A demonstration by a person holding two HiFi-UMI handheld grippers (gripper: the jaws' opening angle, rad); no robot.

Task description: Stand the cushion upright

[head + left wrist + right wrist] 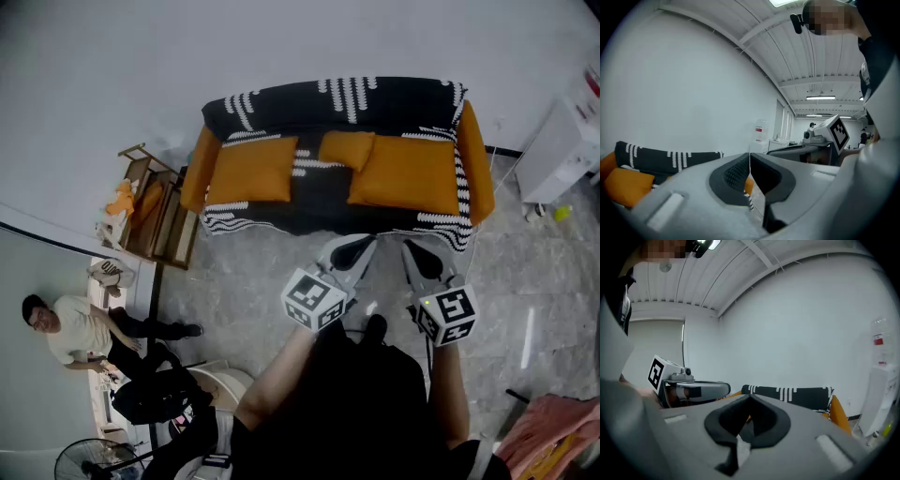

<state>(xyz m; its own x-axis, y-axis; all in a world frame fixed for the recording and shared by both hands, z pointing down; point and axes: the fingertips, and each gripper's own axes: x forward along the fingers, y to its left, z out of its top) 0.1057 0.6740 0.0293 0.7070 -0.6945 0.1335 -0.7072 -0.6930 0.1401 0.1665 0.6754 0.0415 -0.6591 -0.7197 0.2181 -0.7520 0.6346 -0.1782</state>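
My left gripper (349,251) and right gripper (424,259) are both closed with nothing between the jaws, side by side just before the sofa (478,159); the small orange cushion (347,148) sits mid-seat by the backrest, between two larger cushions (251,171)

orange cushions (253,170), black-and-white striped throw (345,97)

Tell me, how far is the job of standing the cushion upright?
Done: nothing yet; the big cushions lie flat on the sofa seat. In hand: nothing; the left gripper and right gripper are shut, empty, and stop short of the sofa. Left: reach in, grip a cushion and stand it up.
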